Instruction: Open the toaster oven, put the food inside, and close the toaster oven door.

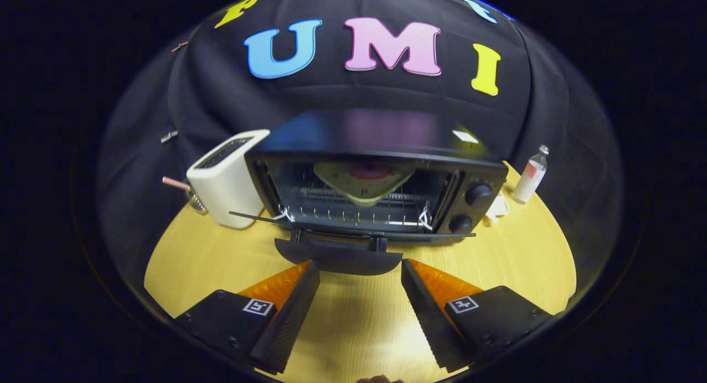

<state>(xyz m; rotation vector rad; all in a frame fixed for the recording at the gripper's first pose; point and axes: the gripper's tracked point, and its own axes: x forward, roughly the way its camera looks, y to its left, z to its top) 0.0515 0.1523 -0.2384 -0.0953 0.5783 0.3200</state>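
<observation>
Gripper view is showing the toaster oven (pixel 381 178) sitting dead ahead at 12 o'clock from the fingers, on the wooden table (pixel 519 261). Its door (pixel 353 223) is hanging all the way down and flat, and the door handle (pixel 338 257) is poking out just ahead of the fingertips, roughly between them. The gripper (pixel 359 272) is sitting with its fingers spread wide and nothing between them, so it isn't touching the handle as far as I can tell. The food (pixel 364 179), a wedge-shaped slice, is already lying on the wire rack (pixel 353 206) inside.

So by my read, opening and loading are done and shutting the door is what's left.

Other stuff: a white toaster (pixel 226 178) is standing right beside the oven at about 10 o'clock, and a small bottle (pixel 531 174) is standing off at about 2 o'clock, well apart. The two knobs (pixel 469 206) are sitting on the oven's right side.
</observation>
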